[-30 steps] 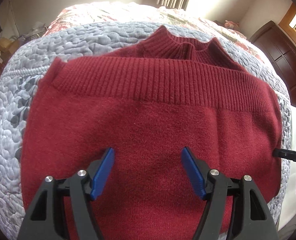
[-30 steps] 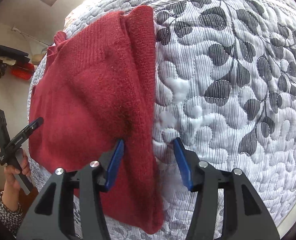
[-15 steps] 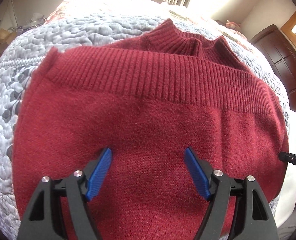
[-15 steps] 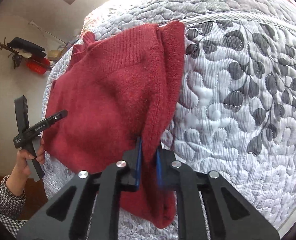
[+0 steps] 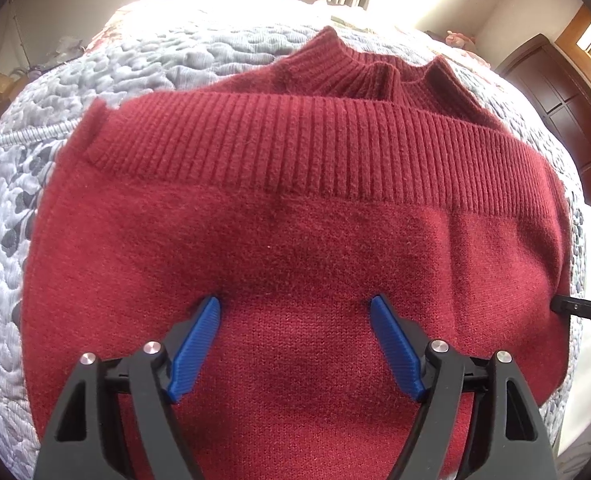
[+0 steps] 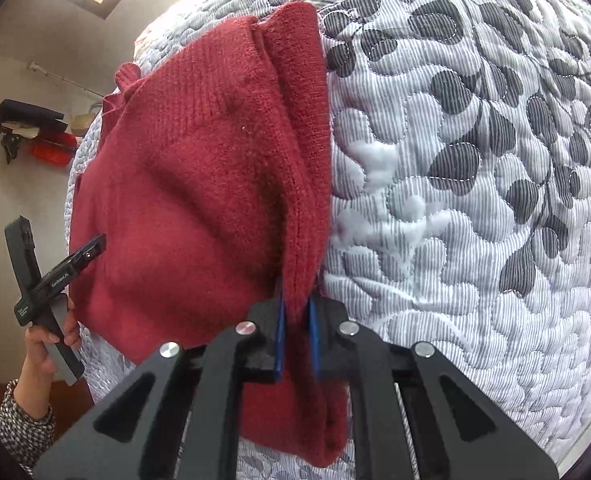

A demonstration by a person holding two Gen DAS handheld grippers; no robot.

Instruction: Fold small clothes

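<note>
Two close views, shared sweater [image 5: 295, 240]

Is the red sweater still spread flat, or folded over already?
Folded: the red sweater lies doubled on the quilt, ribbed hem near the collar; the right gripper pinches its layered edge.

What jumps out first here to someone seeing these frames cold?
The red sweater fills the left wrist view, folded on the grey leaf-print quilt, its ribbed hem across the top and its collar beyond. The right gripper has its jaws shut on the sweater's side edge, next to bare quilt. The left gripper sits with jaws wide open, its blue tips pressing into the knit.
</note>
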